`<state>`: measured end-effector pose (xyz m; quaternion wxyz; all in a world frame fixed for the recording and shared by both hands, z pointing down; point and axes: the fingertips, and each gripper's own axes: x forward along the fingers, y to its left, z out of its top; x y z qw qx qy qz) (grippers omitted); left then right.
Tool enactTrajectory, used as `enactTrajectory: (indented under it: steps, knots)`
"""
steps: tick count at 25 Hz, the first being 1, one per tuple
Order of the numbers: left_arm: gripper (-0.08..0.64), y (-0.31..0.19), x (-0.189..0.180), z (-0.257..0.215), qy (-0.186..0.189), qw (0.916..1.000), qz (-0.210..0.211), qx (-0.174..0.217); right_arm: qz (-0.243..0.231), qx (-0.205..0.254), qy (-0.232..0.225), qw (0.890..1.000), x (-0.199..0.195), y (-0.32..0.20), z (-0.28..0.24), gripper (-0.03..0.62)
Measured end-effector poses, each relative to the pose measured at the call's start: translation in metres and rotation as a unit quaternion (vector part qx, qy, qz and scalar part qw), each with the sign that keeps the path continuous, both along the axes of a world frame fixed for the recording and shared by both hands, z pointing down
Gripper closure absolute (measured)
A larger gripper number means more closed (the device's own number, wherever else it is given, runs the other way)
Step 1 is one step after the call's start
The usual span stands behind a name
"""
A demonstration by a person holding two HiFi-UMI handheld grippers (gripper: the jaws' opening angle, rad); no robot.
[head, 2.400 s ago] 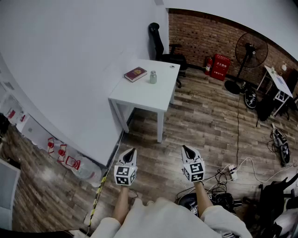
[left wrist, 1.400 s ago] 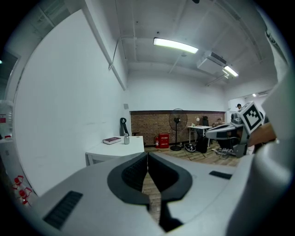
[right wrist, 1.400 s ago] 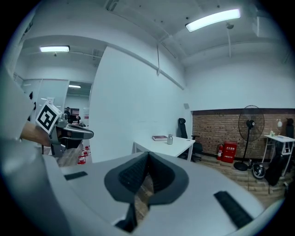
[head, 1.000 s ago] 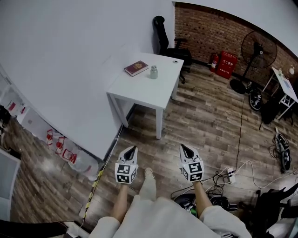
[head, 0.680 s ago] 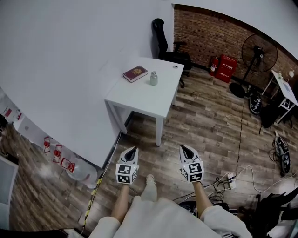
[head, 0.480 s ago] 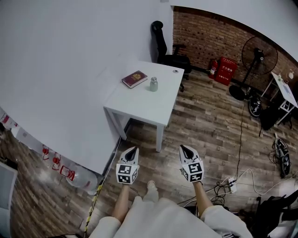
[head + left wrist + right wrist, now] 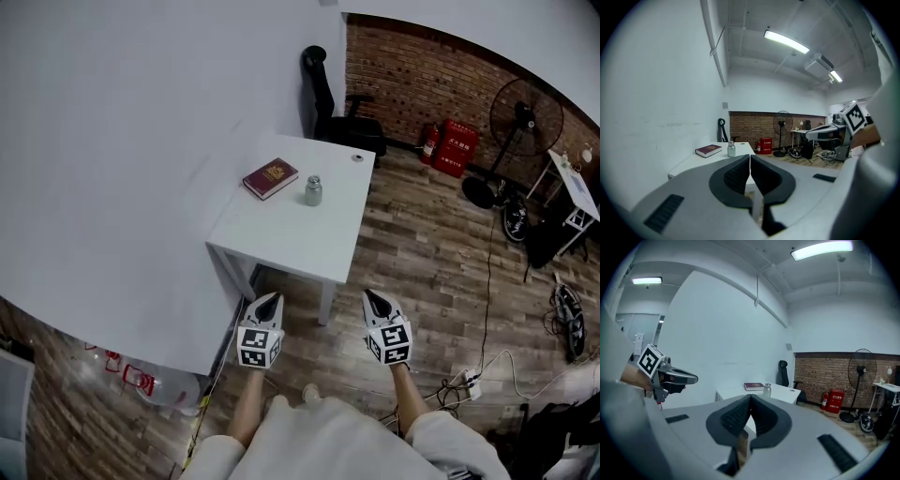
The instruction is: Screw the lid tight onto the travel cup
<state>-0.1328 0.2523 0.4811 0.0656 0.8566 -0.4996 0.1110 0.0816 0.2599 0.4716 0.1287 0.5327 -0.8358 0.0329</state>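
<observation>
A small silvery travel cup (image 7: 313, 190) stands upright on the white table (image 7: 291, 234), next to a dark red book (image 7: 270, 178). A small round lid-like piece (image 7: 357, 157) lies near the table's far corner. Both grippers are held in the air short of the table's near edge, well away from the cup. My left gripper (image 7: 269, 300) is shut and holds nothing; so is my right gripper (image 7: 371, 297). In the left gripper view the cup (image 7: 731, 149) and book (image 7: 708, 150) show beyond the shut left gripper (image 7: 750, 157). The right gripper view shows the cup (image 7: 767, 390) past the shut right gripper (image 7: 751, 398).
A white wall runs along the left of the table. A black office chair (image 7: 328, 94) stands behind it, by a brick wall. Red fire extinguishers (image 7: 450, 145), a floor fan (image 7: 525, 117) and cables (image 7: 478, 370) occupy the wooden floor to the right. Bottles (image 7: 141, 380) lie at lower left.
The table, cup and book have come closer and lower in the head view as the person walks toward them. Both grippers stay shut, side by side, carried forward.
</observation>
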Motion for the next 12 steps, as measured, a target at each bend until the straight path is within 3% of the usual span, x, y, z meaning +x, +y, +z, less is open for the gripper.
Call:
enactTrajectory:
  steps: [12]
  knots:
    - [0.551, -0.075, -0.022, 0.005, -0.001, 0.9998, 0.019, -0.004, 0.016, -0.005, -0.002, 1.000, -0.025, -0.064, 0.007, 0.593]
